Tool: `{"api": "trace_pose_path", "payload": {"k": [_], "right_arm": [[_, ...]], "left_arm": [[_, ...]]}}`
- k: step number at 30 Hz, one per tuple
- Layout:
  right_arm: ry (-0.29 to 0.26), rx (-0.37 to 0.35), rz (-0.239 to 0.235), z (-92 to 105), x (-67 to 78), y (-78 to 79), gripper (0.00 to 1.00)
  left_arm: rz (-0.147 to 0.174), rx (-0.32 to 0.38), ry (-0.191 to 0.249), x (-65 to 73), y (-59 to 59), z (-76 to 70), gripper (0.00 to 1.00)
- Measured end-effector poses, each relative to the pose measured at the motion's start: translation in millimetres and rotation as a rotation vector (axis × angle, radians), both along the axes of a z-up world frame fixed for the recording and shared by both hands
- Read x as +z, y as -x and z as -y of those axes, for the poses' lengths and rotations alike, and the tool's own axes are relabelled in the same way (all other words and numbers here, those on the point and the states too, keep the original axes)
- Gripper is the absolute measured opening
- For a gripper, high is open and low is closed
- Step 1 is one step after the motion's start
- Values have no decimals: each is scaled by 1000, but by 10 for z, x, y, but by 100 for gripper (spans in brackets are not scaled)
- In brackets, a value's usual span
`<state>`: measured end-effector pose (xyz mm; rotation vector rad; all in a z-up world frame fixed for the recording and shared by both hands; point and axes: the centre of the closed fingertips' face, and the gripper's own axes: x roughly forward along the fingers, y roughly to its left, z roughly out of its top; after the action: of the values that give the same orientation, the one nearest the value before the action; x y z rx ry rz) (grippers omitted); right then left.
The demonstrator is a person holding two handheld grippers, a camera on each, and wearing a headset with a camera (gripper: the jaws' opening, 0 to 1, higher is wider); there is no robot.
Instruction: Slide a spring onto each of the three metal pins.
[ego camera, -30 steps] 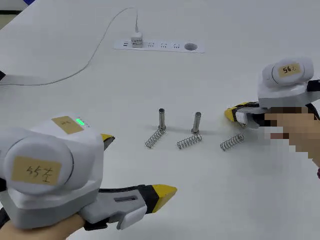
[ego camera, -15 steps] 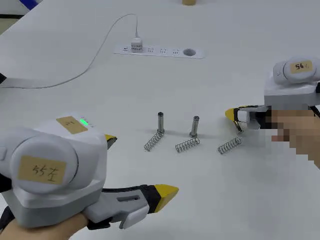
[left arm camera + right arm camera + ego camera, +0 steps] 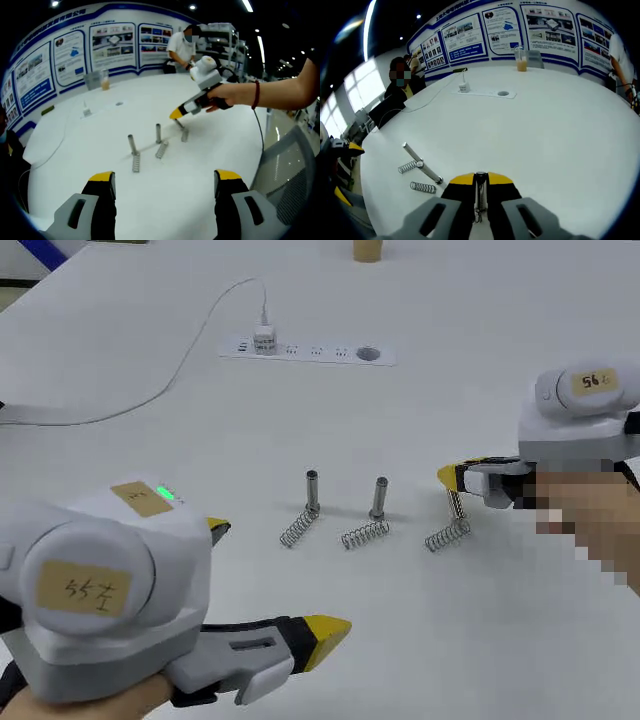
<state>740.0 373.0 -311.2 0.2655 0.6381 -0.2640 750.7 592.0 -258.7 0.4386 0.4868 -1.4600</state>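
Two metal pins [image 3: 312, 490] [image 3: 379, 497] stand upright at mid-table. A spring lies at the foot of each: left spring [image 3: 297, 528], middle spring [image 3: 364, 534]. A third spring [image 3: 446, 534] lies to their right. My right gripper [image 3: 450, 478] is shut on a third pin [image 3: 456, 504], which slants down with its lower end at that spring. The held pin [image 3: 480, 192] also shows between the shut yellow-tipped jaws. My left gripper [image 3: 272, 580] hovers open near the table's front, well short of the pins [image 3: 132, 145] [image 3: 158, 133], with nothing between its fingers.
A white power strip [image 3: 310, 350] with a plugged cable [image 3: 190, 350] lies at the back of the white table. A cup [image 3: 366, 250] stands at the far edge. People stand beyond the table [image 3: 181, 47] [image 3: 400, 75].
The right gripper has dipped slightly, so the held pin now slants down to the right spring. The head camera has shifted. The left gripper has held still.
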Motion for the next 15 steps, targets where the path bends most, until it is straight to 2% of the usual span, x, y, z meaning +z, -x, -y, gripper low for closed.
{"api": "trace_pose_path", "payload": {"k": [15], "right_arm": [[29, 35, 8, -97, 106, 47, 8]], "left_arm": [[17, -13, 3, 13, 12, -5, 82]]}}
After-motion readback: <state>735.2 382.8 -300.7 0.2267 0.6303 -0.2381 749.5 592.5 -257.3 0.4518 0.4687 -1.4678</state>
